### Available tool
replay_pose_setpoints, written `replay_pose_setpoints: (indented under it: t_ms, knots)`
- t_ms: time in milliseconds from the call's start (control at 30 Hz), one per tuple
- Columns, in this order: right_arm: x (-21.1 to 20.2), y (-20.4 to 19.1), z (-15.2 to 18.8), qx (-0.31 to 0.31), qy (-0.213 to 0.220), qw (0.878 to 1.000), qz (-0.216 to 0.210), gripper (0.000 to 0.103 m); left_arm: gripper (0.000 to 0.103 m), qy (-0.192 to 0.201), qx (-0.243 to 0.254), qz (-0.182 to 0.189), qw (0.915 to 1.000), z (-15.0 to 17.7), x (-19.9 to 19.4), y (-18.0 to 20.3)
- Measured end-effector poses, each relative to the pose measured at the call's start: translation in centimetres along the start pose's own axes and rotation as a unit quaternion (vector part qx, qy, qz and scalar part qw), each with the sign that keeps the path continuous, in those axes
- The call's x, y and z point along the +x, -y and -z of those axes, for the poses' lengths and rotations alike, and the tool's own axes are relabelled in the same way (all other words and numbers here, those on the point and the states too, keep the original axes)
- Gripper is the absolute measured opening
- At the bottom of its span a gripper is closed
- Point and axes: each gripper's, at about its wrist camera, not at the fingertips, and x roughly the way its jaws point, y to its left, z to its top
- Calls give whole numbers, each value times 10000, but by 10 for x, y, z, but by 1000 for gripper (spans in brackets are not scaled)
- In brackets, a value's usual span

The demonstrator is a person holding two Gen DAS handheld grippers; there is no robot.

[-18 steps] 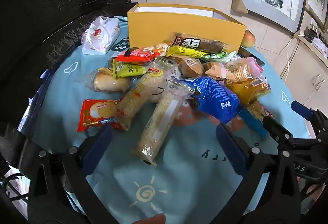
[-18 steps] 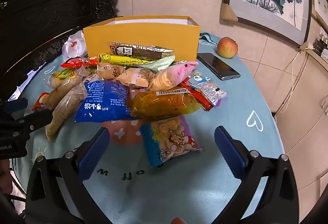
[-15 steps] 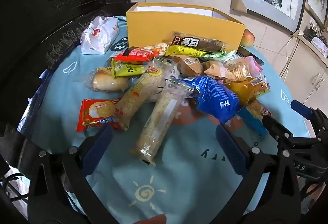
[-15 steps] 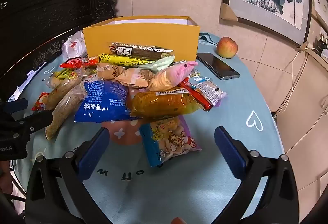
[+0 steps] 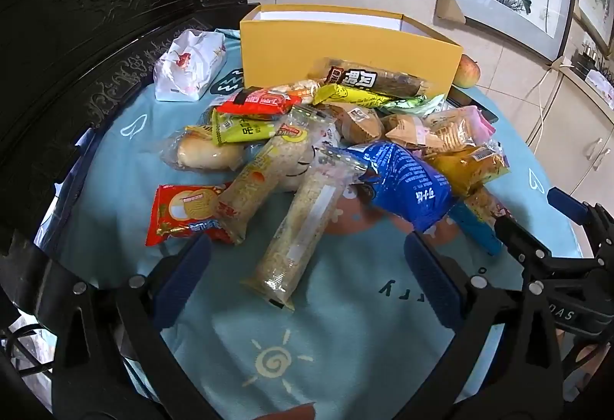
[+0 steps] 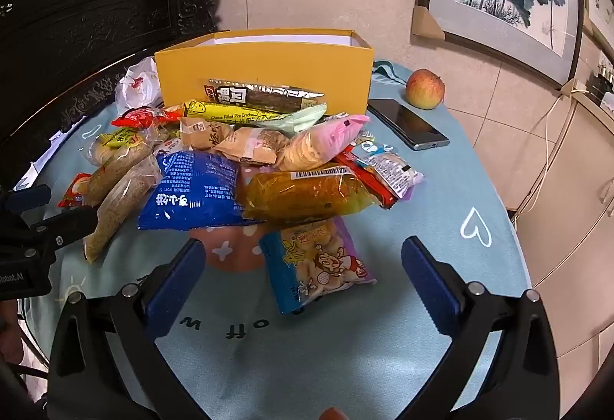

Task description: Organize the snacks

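A pile of wrapped snacks lies on a round table with a light blue cloth point(image 5: 345, 324), in front of an open yellow box point(image 5: 345, 40) that also shows in the right wrist view point(image 6: 264, 70). My left gripper point(image 5: 307, 278) is open and empty, with a long clear grain-bar pack point(image 5: 303, 232) lying between its fingers. My right gripper point(image 6: 303, 281) is open and empty, with a cartoon-printed snack bag point(image 6: 318, 262) between its fingers. A blue bag point(image 6: 195, 189), an orange-yellow pack point(image 6: 307, 189) and a red biscuit pack point(image 5: 184, 212) lie nearby.
A white plastic bag point(image 5: 190, 65) sits left of the box. An apple point(image 6: 424, 90) and a black phone point(image 6: 406, 122) lie right of it. Dark carved furniture stands at the left. Framed pictures lean on the tiled wall. Each gripper shows at the other view's edge.
Both grippers have barely moved; the left view has drifted slightly closer to the pile. Nothing was picked up or released.
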Motion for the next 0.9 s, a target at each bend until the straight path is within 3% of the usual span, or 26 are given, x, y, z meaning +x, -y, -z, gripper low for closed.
replay_pose_setpoints:
  t_ms: [900]
  knots:
    - [-2, 0, 0, 6, -13, 10000, 5, 102, 101, -25, -23, -45, 10000, 3, 1, 0]
